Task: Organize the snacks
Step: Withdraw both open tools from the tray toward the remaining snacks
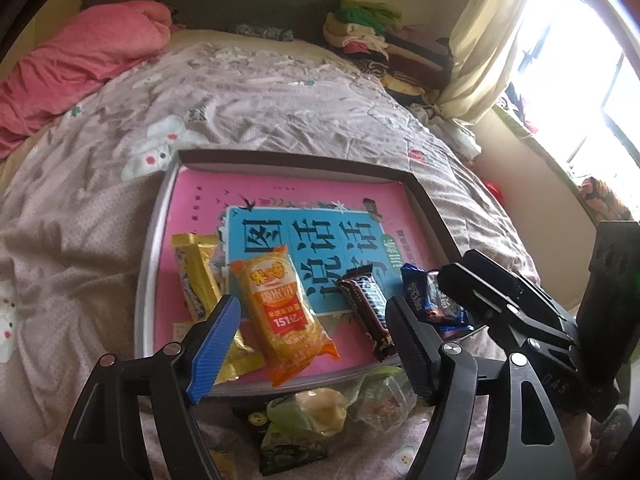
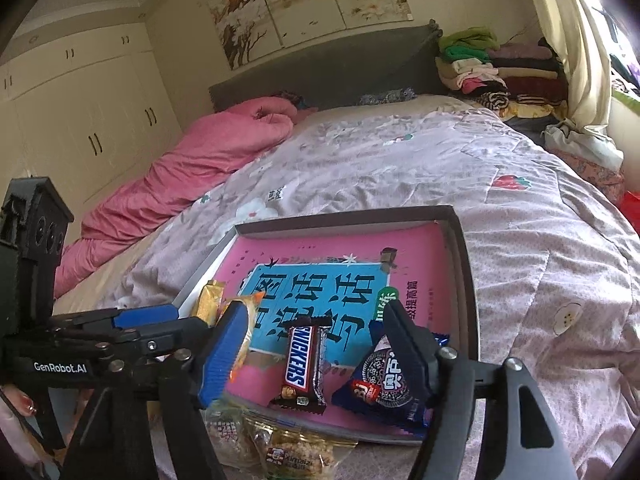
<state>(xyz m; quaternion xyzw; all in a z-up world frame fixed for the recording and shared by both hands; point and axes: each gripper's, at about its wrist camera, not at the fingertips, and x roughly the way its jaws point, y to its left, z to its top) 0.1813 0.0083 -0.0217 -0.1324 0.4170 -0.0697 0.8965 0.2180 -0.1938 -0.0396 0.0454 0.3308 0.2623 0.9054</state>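
Note:
A shallow grey tray (image 1: 150, 240) (image 2: 464, 264) lined with a pink and blue book lies on the bed. In it lie a gold bar (image 1: 196, 280), an orange rice-cracker pack (image 1: 284, 312), a Snickers bar (image 1: 366, 308) (image 2: 302, 364) and a blue cookie pack (image 1: 434, 300) (image 2: 384, 384). My left gripper (image 1: 316, 344) is open and empty above the tray's near edge. My right gripper (image 2: 316, 356) is open and empty over the Snickers bar and the cookie pack; it shows at the right in the left wrist view (image 1: 500, 292).
Loose snacks lie on the quilt before the tray: a pale green pastry pack (image 1: 312, 408), a clear wrapped snack (image 1: 380, 400) and a clear Ximaizi pack (image 2: 296, 452). A pink blanket (image 1: 80, 68) lies far left. Folded clothes (image 2: 496, 68) are stacked by the headboard.

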